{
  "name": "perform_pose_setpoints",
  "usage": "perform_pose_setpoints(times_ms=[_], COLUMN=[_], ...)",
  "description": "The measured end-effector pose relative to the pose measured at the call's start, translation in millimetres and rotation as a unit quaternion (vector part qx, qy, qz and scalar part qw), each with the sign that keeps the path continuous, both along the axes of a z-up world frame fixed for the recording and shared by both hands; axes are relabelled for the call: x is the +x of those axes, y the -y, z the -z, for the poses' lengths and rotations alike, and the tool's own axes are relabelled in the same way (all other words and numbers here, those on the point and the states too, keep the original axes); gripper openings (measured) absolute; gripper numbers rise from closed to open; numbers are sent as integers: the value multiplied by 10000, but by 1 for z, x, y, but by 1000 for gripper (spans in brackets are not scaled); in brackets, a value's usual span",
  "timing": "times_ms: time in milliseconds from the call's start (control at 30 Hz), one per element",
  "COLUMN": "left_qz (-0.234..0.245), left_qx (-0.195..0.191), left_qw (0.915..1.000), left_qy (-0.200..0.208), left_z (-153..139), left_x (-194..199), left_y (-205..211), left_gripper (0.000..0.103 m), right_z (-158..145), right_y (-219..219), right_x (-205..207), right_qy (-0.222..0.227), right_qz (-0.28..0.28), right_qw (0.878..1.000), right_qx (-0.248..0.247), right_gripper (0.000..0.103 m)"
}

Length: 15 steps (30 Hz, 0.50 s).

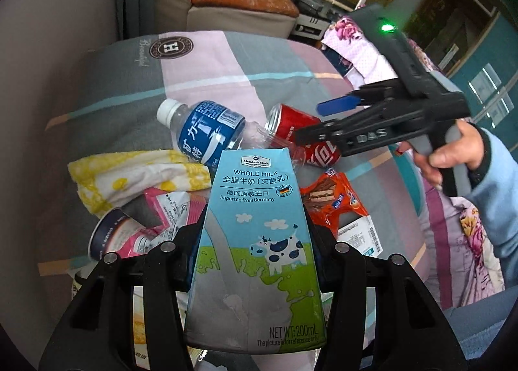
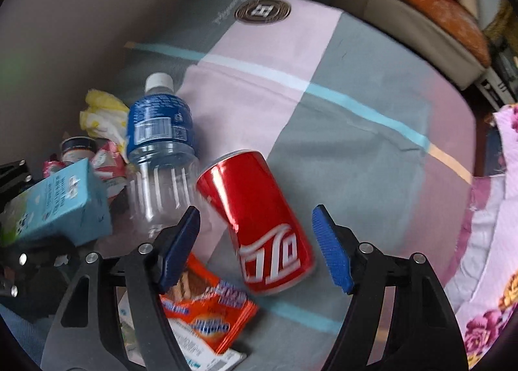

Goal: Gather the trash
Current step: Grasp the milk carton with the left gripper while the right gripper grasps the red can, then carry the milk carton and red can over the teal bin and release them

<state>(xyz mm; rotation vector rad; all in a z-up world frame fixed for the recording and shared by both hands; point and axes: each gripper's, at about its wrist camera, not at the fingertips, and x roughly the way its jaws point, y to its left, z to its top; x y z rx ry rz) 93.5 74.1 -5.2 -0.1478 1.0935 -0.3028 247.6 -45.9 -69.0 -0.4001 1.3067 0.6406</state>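
Milk carton (image 1: 255, 241), a blue whole-milk pack with a cartoon cow, is sitting clamped between the jaws of the left gripper (image 1: 255, 235), its top end pointing away from the claw. Beyond that claw's tips, a capped water bottle (image 1: 207, 128) and a red cola can (image 1: 298, 134) are lying on the checked bedspread (image 1: 226, 73), with an orange wafer wrapper (image 1: 333, 199) just to the right and a yellow-patterned tissue (image 1: 129, 176) to the left. The right gripper (image 2: 255, 235) is hanging over the can with its jaws spread wide, the blue pads (image 2: 332, 254) flanking the can (image 2: 259, 218) without touching it. A hand (image 1: 453, 150) is gripping its handle.
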Motion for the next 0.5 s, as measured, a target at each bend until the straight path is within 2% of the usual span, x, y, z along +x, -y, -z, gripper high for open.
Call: perform_pose_setpoints(times_ms=[67, 100, 133, 233, 500], left_qz=[-3, -3, -9, 11, 141], left_qx=[7, 15, 19, 8, 4], left_qw=[10000, 10000, 9999, 9999, 9999], left_qy=[-46, -69, -101, -140, 17], left_z=[2, 4, 6, 7, -2], left_x=[2, 4, 5, 6, 0], left_y=[1, 2, 4, 11, 40], left_gripper=[52, 52, 52, 52, 52], right_z=[7, 10, 11, 6, -26], right_y=[-2, -1, 2, 12, 68], right_x=[4, 5, 4, -3, -25], right_qy=[-93, -149, -167, -34, 282], right_qz=[8, 28, 72, 219, 1131], right_qw=[9999, 9998, 9996, 9992, 9892], right_qx=[43, 109, 194, 335, 884], right_gripper=[68, 59, 53, 42, 42])
